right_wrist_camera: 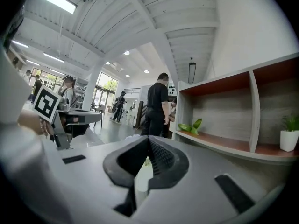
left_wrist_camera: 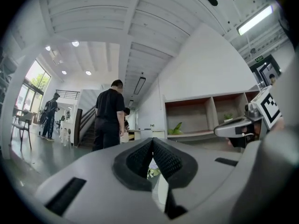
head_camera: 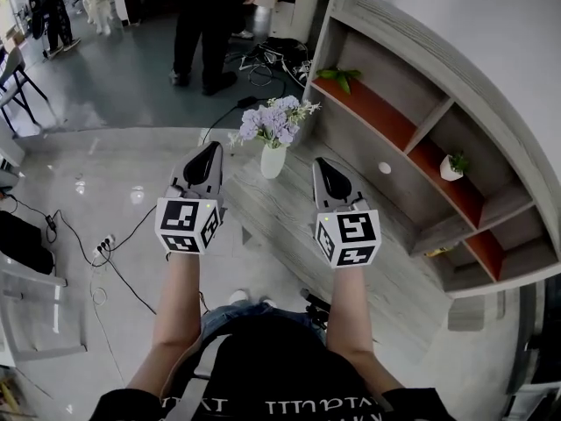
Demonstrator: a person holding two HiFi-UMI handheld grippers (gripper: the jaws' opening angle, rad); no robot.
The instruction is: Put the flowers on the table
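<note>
Both grippers, left (head_camera: 209, 152) and right (head_camera: 324, 167), have jaws clenched on nothing. The flowers (head_camera: 273, 121) stand upright in a white vase (head_camera: 273, 160) ahead between them, on the wood-grain ledge (head_camera: 289, 222) at the foot of the shelf unit (head_camera: 412, 130); can't tell if that's the surface meant. Risk: the vase looks top-heavy and sits near the ledge's edge, so a nudge from shut jaws could tip it off; open floor to the left, shelves crowd the right.

Setting: open-plan office or studio hall. Evidence: polished grey floor (head_camera: 105, 86); white beamed ceiling (left_wrist_camera: 117, 17) with long strip light (left_wrist_camera: 254, 20); tall windows (left_wrist_camera: 28, 85); grey wood-grain shelving unit with orange-red boards (head_camera: 412, 139); loose black floor cables (head_camera: 263, 60); white power strip (head_camera: 103, 246).
</note>
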